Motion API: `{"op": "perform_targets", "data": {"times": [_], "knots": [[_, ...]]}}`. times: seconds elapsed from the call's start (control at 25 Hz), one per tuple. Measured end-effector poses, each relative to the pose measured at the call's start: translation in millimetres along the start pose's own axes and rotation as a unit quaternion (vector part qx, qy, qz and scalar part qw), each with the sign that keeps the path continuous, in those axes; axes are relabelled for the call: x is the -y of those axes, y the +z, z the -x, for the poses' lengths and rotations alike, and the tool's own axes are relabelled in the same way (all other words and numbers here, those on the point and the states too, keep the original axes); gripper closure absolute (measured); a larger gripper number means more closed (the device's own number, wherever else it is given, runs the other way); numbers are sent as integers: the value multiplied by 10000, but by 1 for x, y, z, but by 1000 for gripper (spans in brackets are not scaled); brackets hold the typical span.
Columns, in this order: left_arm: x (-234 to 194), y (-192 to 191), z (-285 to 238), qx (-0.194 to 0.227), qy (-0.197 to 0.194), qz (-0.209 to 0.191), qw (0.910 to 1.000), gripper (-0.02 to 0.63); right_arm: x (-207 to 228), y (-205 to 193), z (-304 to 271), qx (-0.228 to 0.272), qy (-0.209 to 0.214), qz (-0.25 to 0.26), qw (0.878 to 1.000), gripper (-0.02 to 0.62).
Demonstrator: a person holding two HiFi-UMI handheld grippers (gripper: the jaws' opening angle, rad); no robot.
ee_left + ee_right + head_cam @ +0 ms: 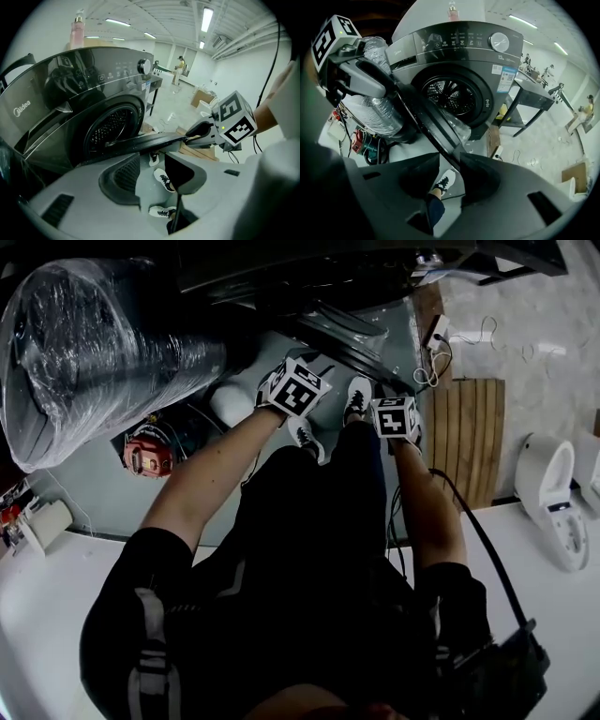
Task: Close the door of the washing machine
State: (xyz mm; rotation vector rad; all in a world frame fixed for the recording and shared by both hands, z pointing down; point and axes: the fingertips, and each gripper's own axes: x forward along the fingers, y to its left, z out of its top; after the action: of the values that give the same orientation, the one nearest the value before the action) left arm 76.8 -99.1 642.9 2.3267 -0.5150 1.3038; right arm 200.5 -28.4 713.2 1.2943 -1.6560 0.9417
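Grip point, right gripper (450,161): the jaws straddle the free rim of the door (423,117) and appear pressed onto it. The rim runs lengthwise into the gap between the tips and seems to fill it. A hold at the free rim, farthest from the hinge, gives the most leverage over the swing.

Contact point, left gripper (152,157): the jaws stand spread with nothing between them. Through the gap only the floor and the person's shoes (164,180) are visible. The door rim runs crosswise just past both tips, so this gripper is judged to be set as a second push point rather than a clamp. The right gripper view shows it higher along the same rim.

Door position: swung well out from the washing machine (459,51), edge-on to both cameras, with its glass bowl facing the drum opening (449,96). The opening is fully exposed and the door is not yet latched.

Clearance: a plastic-wrapped roll (94,343) stands beside the machine on the hinge side, outside the closing path as far as can be judged. A pink bottle (77,30) rests on top of the machine, so a hard slam may shake it.

Beyond the machine: an open hall floor with boxes and distant people.
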Motion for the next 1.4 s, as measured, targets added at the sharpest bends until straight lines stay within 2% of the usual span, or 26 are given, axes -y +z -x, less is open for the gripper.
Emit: {"op": "perform_targets", "data": {"times": [0.12,0.28,0.44,0.72,0.76,0.8,0.84,0.92,1.04,1.4], "knots": [[-6,7,-7,73,35,61,9999,439,18,16,-5,35,-46,99,9999,443],[-18,16,-13,49,90,371,9993,440,39,31,-6,164,-159,44,9997,442],[-30,22,-22,-77,212,492,9985,440,55,41,-11,172,-306,-33,9994,491],[-42,37,-30,6,262,823,9963,440,79,71,-18,367,-447,-473,9972,500],[-45,41,-31,33,271,867,9959,442,85,74,-17,415,-542,-605,9958,505],[-47,45,-32,60,287,911,9954,442,91,74,-18,436,-623,-802,9939,540],[-50,48,-33,84,308,946,9950,442,96,73,-19,428,-657,-1010,9918,537],[-55,54,-34,107,355,979,9945,442,95,71,-28,363,-523,-1201,9907,543],[-61,63,-36,157,408,968,9943,442,88,82,-41,369,-242,-1051,9935,557],[-83,78,-39,307,501,1117,9920,442,110,142,-64,665,-94,-1179,9908,557]]}}
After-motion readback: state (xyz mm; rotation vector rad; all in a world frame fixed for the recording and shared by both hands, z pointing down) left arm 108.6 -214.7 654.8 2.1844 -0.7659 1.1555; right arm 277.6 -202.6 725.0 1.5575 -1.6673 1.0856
